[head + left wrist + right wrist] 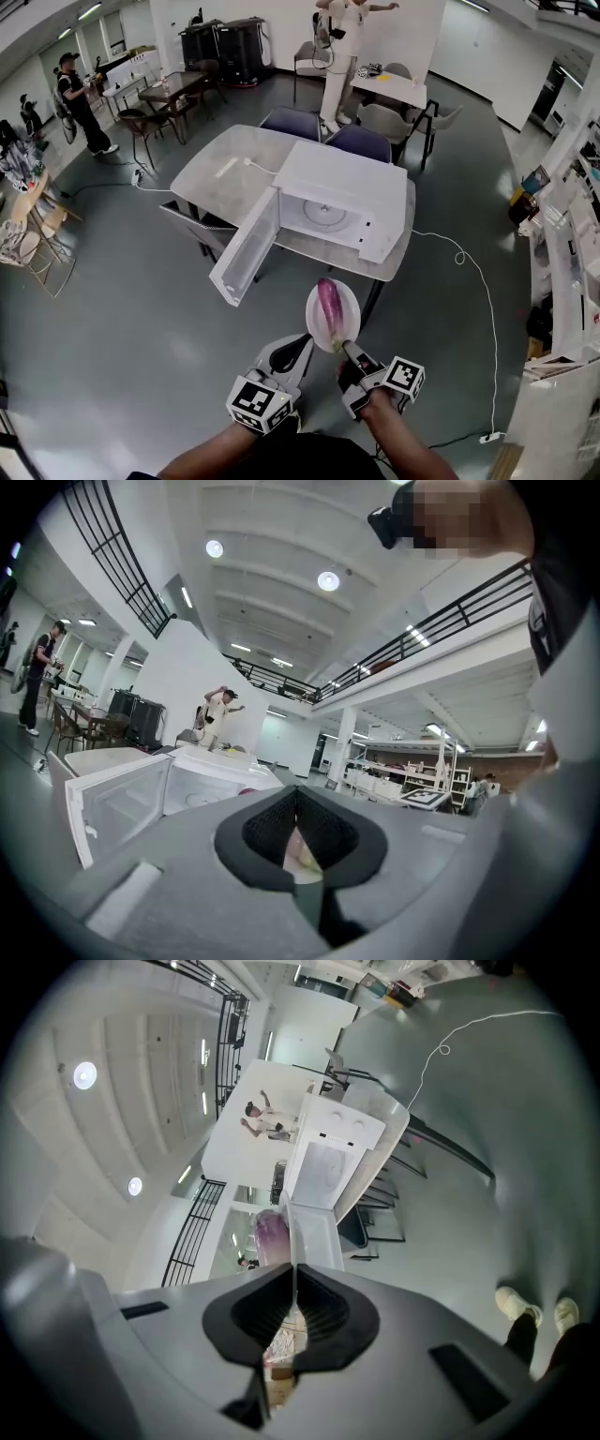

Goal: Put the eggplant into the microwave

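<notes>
Open hall, grey floor, microwave (337,183) standing door-wide on the counter (211,178) ahead. Eggplant (330,305) lying on a plate (349,317), short of the oven. Left tongs (304,343) and right tongs (346,348) each pinching its near rim, probably for a level, steady carry.

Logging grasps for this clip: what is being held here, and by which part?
The left gripper and right gripper each pinch the near rim of the white plate carrying the eggplant.

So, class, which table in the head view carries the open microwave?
The grey rounded table in the middle, bearing the white microwave; the brown table and white table farther back carry none.
</notes>
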The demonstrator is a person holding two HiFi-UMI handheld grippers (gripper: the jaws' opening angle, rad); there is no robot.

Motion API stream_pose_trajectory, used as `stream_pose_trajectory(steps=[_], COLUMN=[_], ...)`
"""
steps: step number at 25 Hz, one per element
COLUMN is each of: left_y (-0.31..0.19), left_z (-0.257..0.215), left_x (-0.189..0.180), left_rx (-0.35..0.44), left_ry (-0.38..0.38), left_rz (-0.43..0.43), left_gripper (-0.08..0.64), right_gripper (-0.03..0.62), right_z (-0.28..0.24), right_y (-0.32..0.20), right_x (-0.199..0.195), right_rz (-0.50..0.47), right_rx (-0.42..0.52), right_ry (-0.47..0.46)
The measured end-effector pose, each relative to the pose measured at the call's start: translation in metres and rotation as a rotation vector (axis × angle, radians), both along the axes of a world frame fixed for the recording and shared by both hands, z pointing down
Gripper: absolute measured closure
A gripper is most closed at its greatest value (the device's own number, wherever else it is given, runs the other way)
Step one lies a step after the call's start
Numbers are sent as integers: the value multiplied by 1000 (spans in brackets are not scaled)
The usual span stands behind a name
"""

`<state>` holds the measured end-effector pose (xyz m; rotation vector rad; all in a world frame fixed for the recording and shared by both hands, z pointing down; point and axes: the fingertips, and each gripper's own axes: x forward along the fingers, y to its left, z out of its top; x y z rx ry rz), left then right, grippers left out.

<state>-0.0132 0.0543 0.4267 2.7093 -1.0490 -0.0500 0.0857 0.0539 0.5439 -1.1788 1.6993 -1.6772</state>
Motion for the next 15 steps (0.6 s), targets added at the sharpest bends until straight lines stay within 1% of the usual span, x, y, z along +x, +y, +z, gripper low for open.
stream_pose_trajectory(steps=[6, 9, 12, 15], left_y=[-50, -67, -82, -93], left_z=[6, 6, 6, 9], left_x=[-9, -14, -18, -14], left_rx=[-1, 0, 2, 0], left_ry=[1, 6, 9, 7], left_rz=[48, 49, 49, 45], left_gripper=[554, 554, 554, 554], right_gripper=[577, 577, 577, 577], right_z=[5, 7, 10, 16], right_y=[-53, -74, -95, -113], right_x=[-4, -6, -9, -2], right_rz=[60, 72, 78, 79], right_rx=[-15, -19, -15, -19], right_ry=[29, 31, 12, 29])
